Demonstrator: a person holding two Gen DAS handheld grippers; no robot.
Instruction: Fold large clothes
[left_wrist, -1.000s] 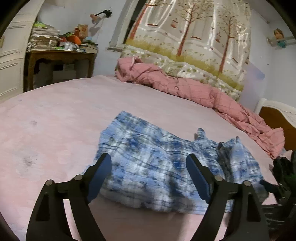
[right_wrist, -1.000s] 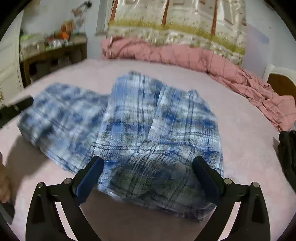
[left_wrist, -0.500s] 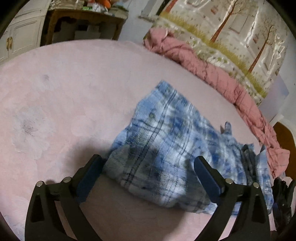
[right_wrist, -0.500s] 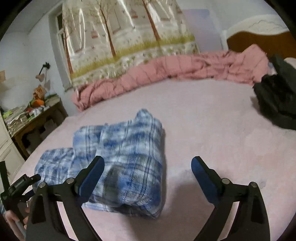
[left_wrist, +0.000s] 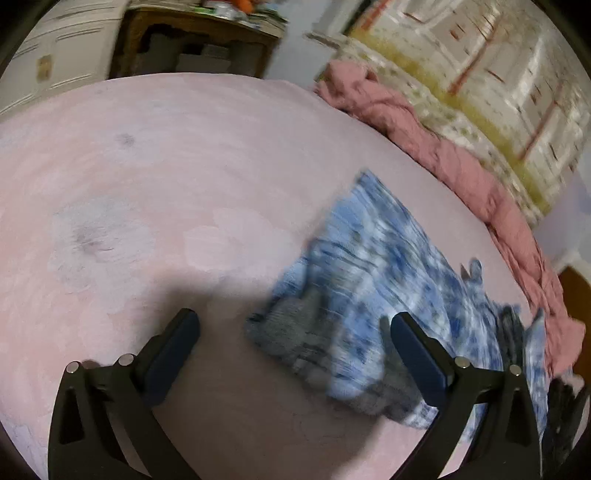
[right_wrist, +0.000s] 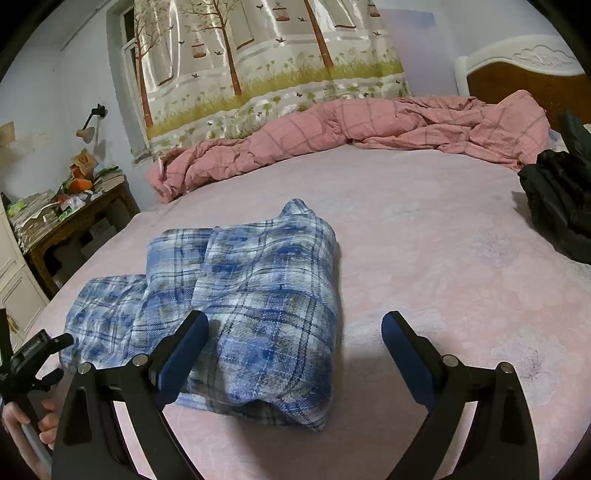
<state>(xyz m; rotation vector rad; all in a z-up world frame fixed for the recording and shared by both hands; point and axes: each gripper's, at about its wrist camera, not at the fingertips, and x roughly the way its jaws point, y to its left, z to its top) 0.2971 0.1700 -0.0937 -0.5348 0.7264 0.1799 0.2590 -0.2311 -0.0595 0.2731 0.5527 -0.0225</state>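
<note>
A blue plaid shirt (right_wrist: 258, 288) lies folded in a thick bundle on the pink bed sheet (right_wrist: 424, 258). My right gripper (right_wrist: 294, 325) hovers open just in front of it, its left finger over the bundle's near edge and its right finger over bare sheet. In the blurred left wrist view the same shirt (left_wrist: 388, 295) lies to the right. My left gripper (left_wrist: 295, 325) is open wide above the shirt's near corner, and the pads do not touch the cloth. The right wrist view also shows the left gripper (right_wrist: 37, 354) at the far left edge, with a hand (right_wrist: 48, 424) on its handle.
A crumpled pink checked quilt (right_wrist: 332, 136) runs along the far edge of the bed under a tree-print curtain (right_wrist: 258, 62). A black garment (right_wrist: 557, 206) lies at the right. A cluttered wooden desk (right_wrist: 74, 221) stands to the left, and a headboard (right_wrist: 524, 74) stands at the back right.
The left gripper's jaws opened wider and its view swung left and down, so the shirt now sits to the right. The right gripper rolled and shifted right, leaving the shirt under its left finger.
</note>
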